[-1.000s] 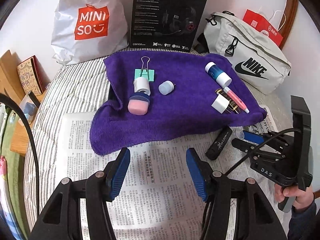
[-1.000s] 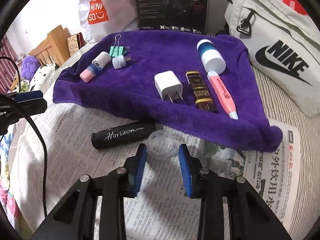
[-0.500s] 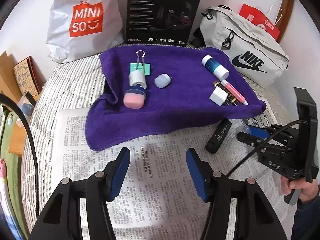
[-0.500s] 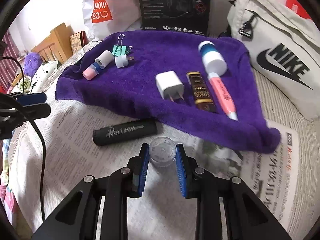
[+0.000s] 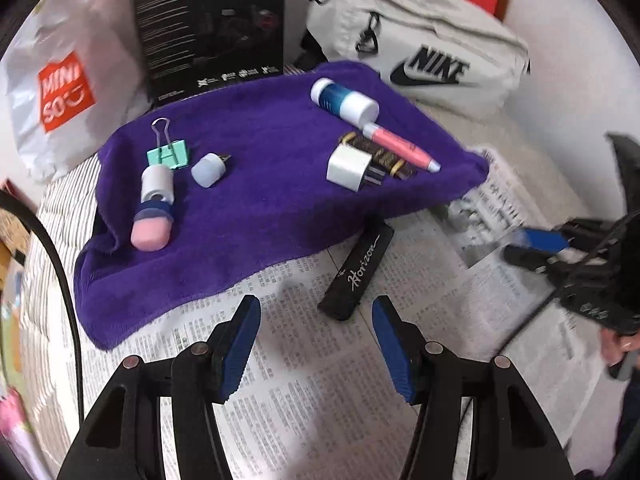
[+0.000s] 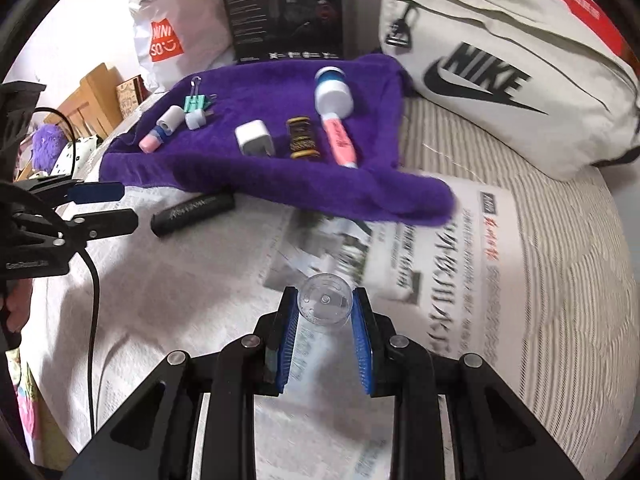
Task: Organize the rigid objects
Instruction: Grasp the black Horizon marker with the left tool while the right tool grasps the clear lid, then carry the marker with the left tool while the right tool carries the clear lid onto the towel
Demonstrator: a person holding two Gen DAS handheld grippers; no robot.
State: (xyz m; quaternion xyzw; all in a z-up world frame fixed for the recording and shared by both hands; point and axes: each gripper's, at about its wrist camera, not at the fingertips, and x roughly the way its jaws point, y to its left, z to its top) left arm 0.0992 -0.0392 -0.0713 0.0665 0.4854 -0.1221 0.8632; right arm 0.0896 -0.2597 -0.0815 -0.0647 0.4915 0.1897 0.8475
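1. Two views, left wrist first: the left gripper (image 5: 316, 332) hangs with jaws spread and nothing between them, over the newspaper (image 5: 280, 360), just short of the black Horizon tube (image 5: 359, 270). That tube lies half under the edge of the purple towel (image 5: 260, 208), likely the next thing to be gathered onto it. On the towel, small items sit in two loose groups: green binder clip (image 5: 170, 152), pink-capped stick (image 5: 154, 208) and small USB plug (image 5: 208, 169) to the left; white charger (image 5: 349, 167), blue-and-white bottle (image 5: 344, 101) and pink pen (image 5: 400, 149) to the right.

2. Right wrist: the right gripper (image 6: 325, 312) has just closed and now pinches a clear round plastic cap (image 6: 325, 304), lifted off the newspaper (image 6: 440, 280), presumably bound for the towel (image 6: 280, 172).
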